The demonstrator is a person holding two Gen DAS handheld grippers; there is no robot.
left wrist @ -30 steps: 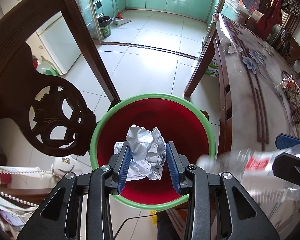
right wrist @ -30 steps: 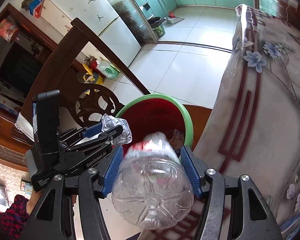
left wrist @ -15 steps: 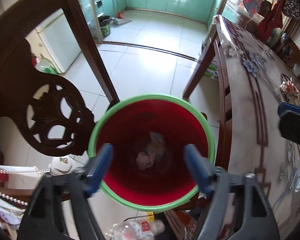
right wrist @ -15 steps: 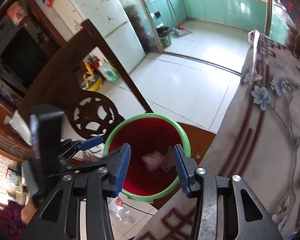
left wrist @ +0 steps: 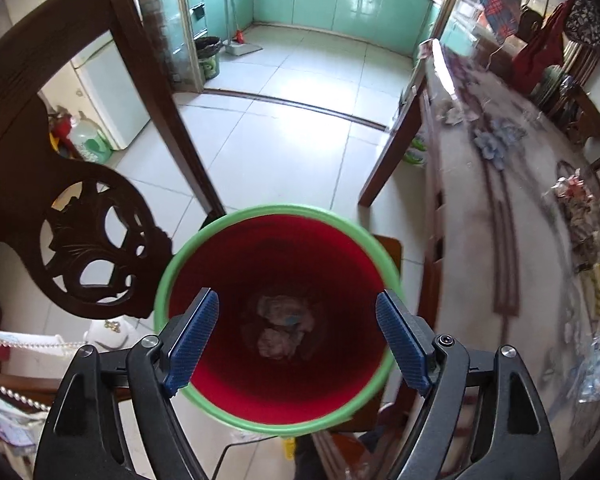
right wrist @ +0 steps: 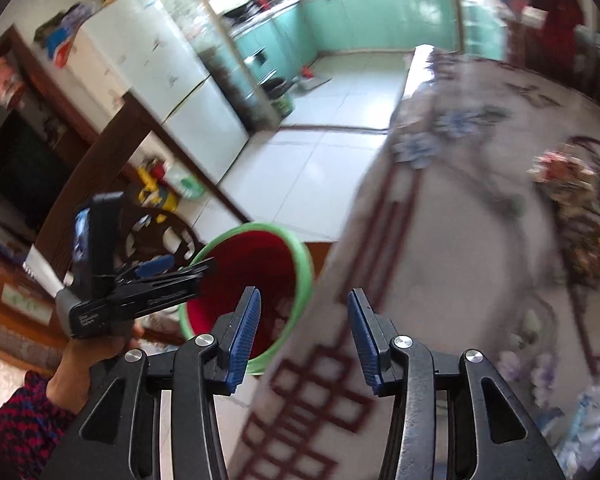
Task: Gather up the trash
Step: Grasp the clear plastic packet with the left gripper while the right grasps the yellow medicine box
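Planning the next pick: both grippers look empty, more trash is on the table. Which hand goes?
Right. The right gripper is open and already over the table, facing the crumpled wrapper. The left gripper is open too, but above the bin.

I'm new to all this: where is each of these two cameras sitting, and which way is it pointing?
Left wrist view: sits on the left gripper, looking straight down into the red bin holding crumpled trash; only its own open fingers show.
Right wrist view: sits on the right gripper, facing the table edge; its open fingers, the left gripper and the person's left hand show.
Shared: red bin, table.
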